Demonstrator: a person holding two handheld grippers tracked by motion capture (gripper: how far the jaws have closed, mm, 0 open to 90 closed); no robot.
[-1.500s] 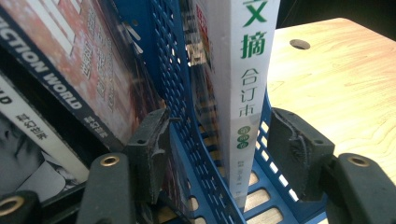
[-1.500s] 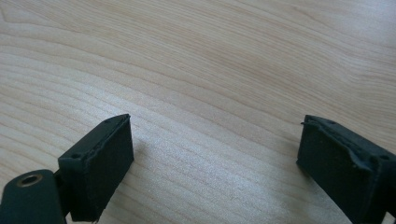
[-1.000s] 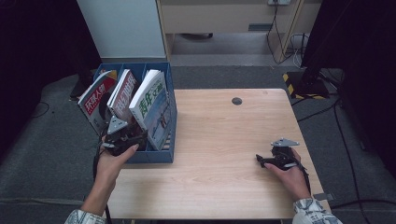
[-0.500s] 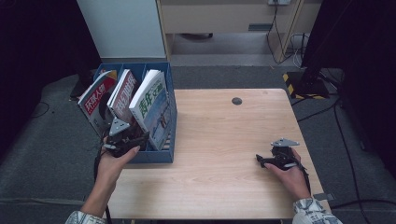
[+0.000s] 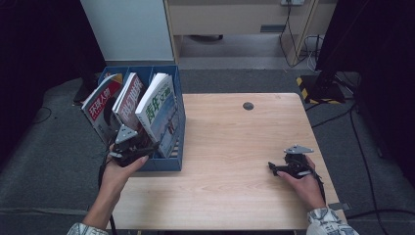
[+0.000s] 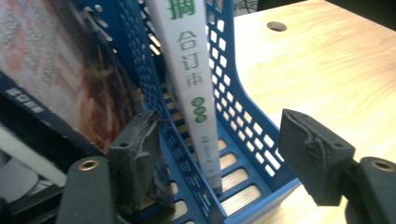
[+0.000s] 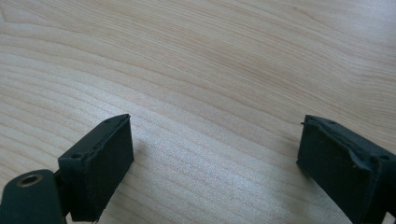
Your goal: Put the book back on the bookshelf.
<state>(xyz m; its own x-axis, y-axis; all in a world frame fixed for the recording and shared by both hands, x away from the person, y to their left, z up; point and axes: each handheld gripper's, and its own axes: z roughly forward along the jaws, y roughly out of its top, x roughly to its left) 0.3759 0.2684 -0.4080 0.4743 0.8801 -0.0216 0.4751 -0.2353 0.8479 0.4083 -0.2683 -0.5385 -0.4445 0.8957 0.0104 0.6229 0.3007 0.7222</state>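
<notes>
A blue three-slot file box [image 5: 169, 163] stands at the table's left edge, and each slot holds a leaning magazine: red [image 5: 100, 100], brown-red [image 5: 128, 95], white and green [image 5: 156, 105]. My left gripper [image 5: 148, 146] is at the box's near end. Its jaws have just been opening and stand open. Between the jaws [image 6: 224, 158] are the white spine [image 6: 189, 79] and the perforated blue wall [image 6: 243, 121]; the right pad is off the wall. My right gripper [image 5: 273, 168] rests low at the table's right, open [image 7: 215, 163] over bare wood.
The wooden table [image 5: 230, 142] has a round cable hole [image 5: 248, 105] near its far edge. A pale cabinet panel [image 5: 127, 29] stands behind the box. Cables and a yellow-black strip [image 5: 306, 84] lie on the floor at the far right.
</notes>
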